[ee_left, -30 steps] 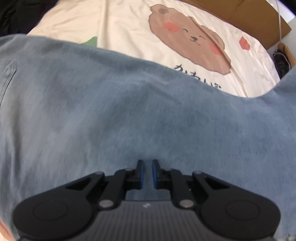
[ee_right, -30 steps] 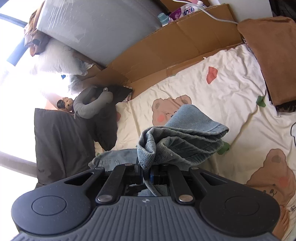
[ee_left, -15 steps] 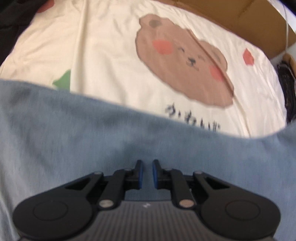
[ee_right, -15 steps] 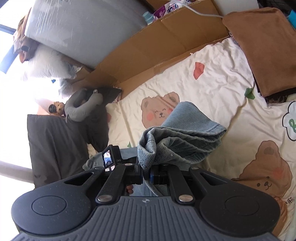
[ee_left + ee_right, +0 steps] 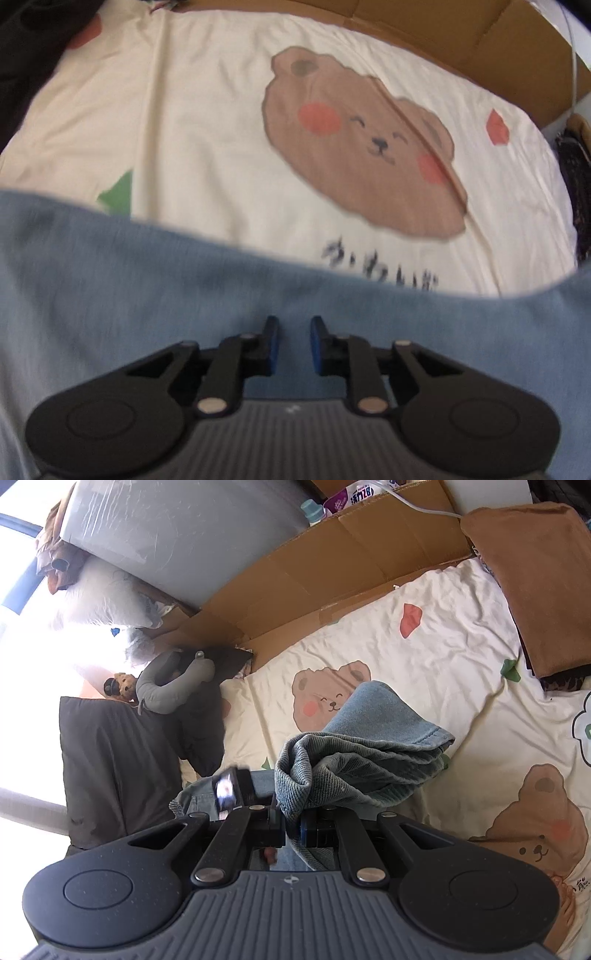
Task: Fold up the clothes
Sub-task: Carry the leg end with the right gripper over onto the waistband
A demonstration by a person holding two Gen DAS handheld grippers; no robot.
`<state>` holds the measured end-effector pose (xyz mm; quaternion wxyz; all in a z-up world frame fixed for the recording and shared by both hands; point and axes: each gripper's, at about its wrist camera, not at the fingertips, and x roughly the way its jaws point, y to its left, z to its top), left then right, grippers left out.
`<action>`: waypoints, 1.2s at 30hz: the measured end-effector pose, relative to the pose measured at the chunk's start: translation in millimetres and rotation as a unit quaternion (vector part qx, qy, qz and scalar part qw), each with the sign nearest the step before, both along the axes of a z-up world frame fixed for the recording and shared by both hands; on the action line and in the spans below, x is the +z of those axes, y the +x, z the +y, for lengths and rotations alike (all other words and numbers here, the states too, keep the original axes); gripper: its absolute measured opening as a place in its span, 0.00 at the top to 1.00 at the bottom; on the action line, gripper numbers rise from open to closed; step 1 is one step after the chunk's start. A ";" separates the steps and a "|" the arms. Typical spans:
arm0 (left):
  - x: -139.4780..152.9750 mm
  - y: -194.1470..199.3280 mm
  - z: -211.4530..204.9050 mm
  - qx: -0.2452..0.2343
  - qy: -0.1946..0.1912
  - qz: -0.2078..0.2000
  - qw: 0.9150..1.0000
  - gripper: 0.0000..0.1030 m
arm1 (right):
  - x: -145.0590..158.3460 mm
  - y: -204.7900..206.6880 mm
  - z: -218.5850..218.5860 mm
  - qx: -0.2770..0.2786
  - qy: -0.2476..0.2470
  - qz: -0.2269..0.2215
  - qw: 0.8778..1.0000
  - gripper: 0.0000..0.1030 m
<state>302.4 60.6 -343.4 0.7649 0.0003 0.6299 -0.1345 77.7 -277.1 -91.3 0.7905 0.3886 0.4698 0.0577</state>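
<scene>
A blue denim garment [image 5: 147,302] spreads across the lower half of the left wrist view, on a cream bedsheet [image 5: 207,147] printed with bears. My left gripper [image 5: 294,343] hovers over the denim with a small gap between its blue-padded fingers and only flat cloth behind them. In the right wrist view my right gripper [image 5: 293,821] is shut on a bunched fold of the denim garment [image 5: 362,760], which is lifted off the sheet and droops to the right. The left gripper's body [image 5: 231,790] shows just left of that fold.
Flattened cardboard [image 5: 332,572] lines the far edge of the bed. A stack of folded brown clothes [image 5: 535,590] lies at the right. A grey neck pillow [image 5: 173,686] and dark bedding [image 5: 110,768] sit at the left.
The left gripper's fingers have parted a little wider. The denim edge sits lower in the left wrist view, so more sheet shows. The left gripper has come into the right wrist view.
</scene>
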 end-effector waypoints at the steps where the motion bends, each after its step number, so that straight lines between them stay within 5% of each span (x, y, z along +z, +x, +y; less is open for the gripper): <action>1: 0.6 -7.9 4.8 0.002 0.006 0.009 1.000 0.67 | 0.1 0.2 0.9 -0.002 0.000 0.000 1.000 0.95; 17: 7.6 -125.1 67.2 0.012 0.025 0.080 0.996 0.55 | 19.3 3.4 13.7 -0.012 0.010 -0.032 0.999 0.95; 30: 47.8 -138.5 142.8 0.058 0.024 0.029 0.998 0.56 | 35.4 15.9 36.4 0.016 0.019 -0.058 0.998 0.95; 36: 58.4 -144.8 190.2 0.111 0.000 0.003 0.994 0.56 | 49.8 38.5 65.1 0.090 0.016 -0.091 0.992 0.95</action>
